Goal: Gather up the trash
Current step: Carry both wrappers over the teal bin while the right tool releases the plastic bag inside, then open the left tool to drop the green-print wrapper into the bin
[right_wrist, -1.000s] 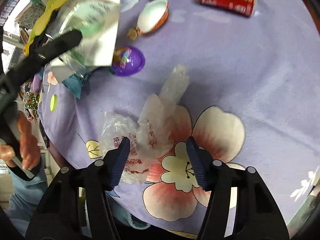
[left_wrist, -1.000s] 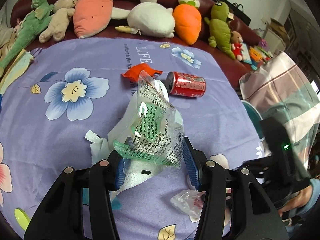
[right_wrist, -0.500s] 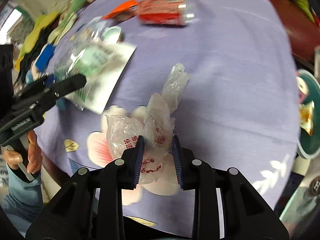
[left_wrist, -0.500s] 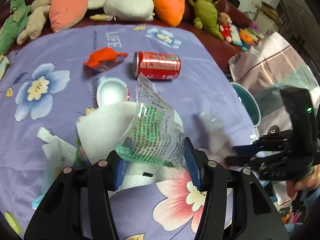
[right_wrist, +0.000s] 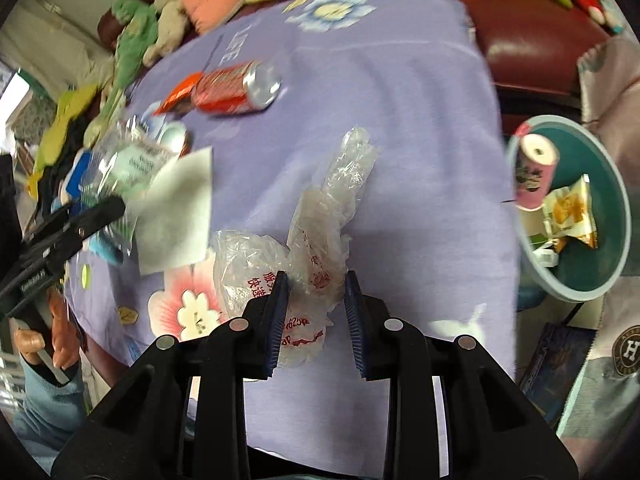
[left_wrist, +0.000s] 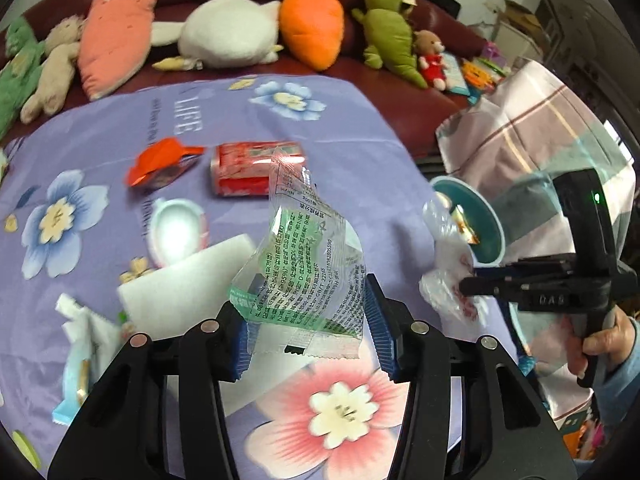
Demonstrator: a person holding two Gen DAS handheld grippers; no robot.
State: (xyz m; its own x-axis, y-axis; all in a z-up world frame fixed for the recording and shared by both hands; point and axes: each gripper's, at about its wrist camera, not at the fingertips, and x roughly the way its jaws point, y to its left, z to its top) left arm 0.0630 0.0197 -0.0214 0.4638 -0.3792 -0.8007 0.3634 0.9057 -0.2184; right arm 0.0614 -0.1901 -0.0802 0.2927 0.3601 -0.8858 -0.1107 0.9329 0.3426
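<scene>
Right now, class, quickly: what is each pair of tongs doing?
Left tongs: closed on the clear printed wrapper.
Right tongs: closed on the crumpled plastic bag.

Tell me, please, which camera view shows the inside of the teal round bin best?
The right wrist view: the teal round bin opens toward the camera, showing a pink cup and yellow snack wrapper inside. The left wrist view shows the bin obliquely, partly behind crumpled plastic.

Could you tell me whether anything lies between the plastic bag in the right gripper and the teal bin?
Nothing visible does. The right gripper holds the crumpled plastic bag above the purple tablecloth, and only bare cloth lies between it and the teal bin past the table's right edge.
</scene>
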